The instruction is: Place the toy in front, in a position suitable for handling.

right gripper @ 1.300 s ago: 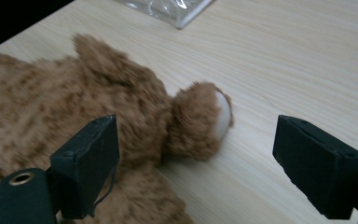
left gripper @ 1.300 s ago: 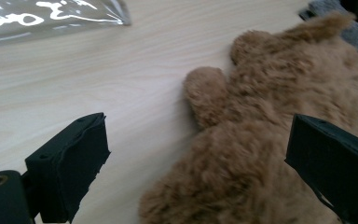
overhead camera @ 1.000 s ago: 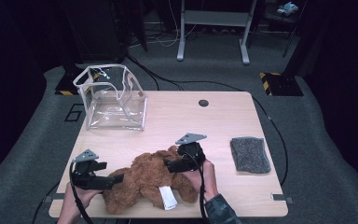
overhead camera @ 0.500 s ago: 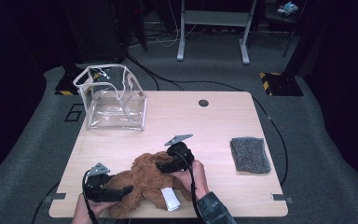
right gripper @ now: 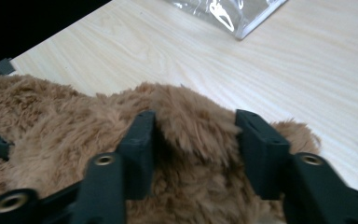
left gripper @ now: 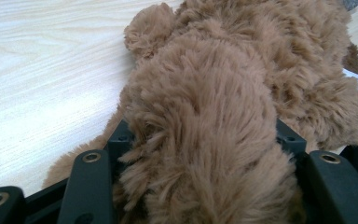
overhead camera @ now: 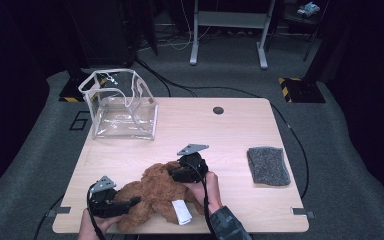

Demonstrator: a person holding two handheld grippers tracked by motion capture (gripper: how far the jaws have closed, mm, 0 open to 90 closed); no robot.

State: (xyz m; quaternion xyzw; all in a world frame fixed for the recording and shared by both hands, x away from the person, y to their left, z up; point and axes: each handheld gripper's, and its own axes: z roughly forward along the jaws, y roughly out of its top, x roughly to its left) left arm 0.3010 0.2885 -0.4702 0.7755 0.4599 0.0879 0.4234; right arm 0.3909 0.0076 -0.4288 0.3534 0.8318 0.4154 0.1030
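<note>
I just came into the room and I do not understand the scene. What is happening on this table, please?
A person stands at a wooden table with a gripper in each hand and is handling a brown plush toy near the front edge. The left gripper has a thick part of the toy between its jaws, and the right gripper has a tuft of fur between its jaws at the other end. A clear plastic bag stands open at the far left, and a grey cloth lies at the right.
</note>
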